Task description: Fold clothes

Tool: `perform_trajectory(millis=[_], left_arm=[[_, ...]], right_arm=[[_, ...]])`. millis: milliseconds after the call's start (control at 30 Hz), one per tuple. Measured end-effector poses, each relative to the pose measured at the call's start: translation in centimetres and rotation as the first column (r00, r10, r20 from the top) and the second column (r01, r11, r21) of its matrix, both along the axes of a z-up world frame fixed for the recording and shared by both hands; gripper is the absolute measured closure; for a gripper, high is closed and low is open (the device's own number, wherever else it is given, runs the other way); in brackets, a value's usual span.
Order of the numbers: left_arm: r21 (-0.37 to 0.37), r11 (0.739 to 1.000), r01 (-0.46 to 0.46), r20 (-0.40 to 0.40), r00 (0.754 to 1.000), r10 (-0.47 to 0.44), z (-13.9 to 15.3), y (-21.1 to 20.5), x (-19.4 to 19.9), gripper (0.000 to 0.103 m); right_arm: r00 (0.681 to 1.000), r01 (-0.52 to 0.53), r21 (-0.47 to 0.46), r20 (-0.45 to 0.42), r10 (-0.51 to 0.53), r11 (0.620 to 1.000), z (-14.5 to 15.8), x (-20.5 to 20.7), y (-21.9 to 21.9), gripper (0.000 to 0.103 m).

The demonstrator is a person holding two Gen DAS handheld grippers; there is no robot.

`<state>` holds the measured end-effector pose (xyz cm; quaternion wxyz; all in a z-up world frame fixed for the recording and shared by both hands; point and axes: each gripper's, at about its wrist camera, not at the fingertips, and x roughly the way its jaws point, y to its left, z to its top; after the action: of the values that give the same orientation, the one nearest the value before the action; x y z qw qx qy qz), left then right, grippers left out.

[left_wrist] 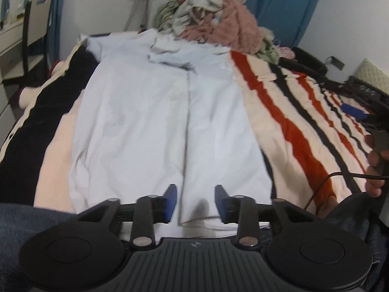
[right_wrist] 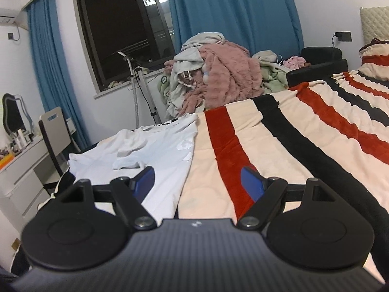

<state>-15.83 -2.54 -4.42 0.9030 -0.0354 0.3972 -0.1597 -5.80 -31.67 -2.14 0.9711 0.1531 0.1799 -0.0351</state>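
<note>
A white T-shirt (left_wrist: pixel 150 112) lies flat on the striped blanket (left_wrist: pixel 291 126), both sides folded in to a centre seam, collar at the far end. My left gripper (left_wrist: pixel 196 203) is open and empty, hovering just above the shirt's near hem. In the right wrist view the shirt (right_wrist: pixel 155 155) lies left of centre. My right gripper (right_wrist: pixel 197 182) is open and empty, above the blanket (right_wrist: pixel 279 146) beside the shirt's right edge. The right gripper's blue fingertip (left_wrist: pixel 352 110) and the hand holding it show at the right edge of the left wrist view.
A heap of unfolded clothes (left_wrist: pixel 214 17), pink and grey-green, sits at the far end of the bed (right_wrist: pixel 214 77). A chair (right_wrist: pixel 54 131) and a white desk (right_wrist: pixel 22 163) stand to the left. A black cable (left_wrist: pixel 340 175) trails near the right hand.
</note>
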Motion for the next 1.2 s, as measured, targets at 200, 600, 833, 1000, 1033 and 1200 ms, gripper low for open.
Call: perform_trajectory(millis=[200,600,833,1000,1033,1200], left_arm=[[0.061,0.995,0.081,0.063,0.994,-0.085,0.7,-2.5,-0.2,0.033],[0.326,0.941,0.093,-0.128,0.990,-0.054,-5.4,-5.9,5.7,0.028],[0.300,0.942,-0.151,-0.108,0.976,0.191,-3.9,-1.1,5.7,0.028],[0.272,0.934,-0.230,-0.013,0.970,0.243,-1.1,0.4,4.4,0.022],[0.246,0.940,-0.237,0.012,0.970,0.242,-0.4,0.7,4.2,0.021],[0.140,0.968,-0.208,0.086,0.977,0.197,2.3,0.3,5.4,0.018]], right_arm=[[1.000,-0.003,0.010,-0.014,0.003,1.000,-0.3,0.1,-0.1,0.023],[0.999,-0.030,0.005,-0.039,0.030,1.000,-0.7,0.4,0.1,0.023],[0.998,-0.040,0.015,-0.044,0.040,0.999,-0.8,0.4,0.1,0.023],[0.998,-0.056,0.008,-0.035,0.056,0.998,-0.7,0.2,0.3,0.023],[0.998,-0.060,0.004,-0.033,0.060,0.998,-0.7,0.1,0.4,0.023],[0.996,-0.089,-0.014,-0.013,0.089,0.996,-0.6,0.0,1.4,0.023]])
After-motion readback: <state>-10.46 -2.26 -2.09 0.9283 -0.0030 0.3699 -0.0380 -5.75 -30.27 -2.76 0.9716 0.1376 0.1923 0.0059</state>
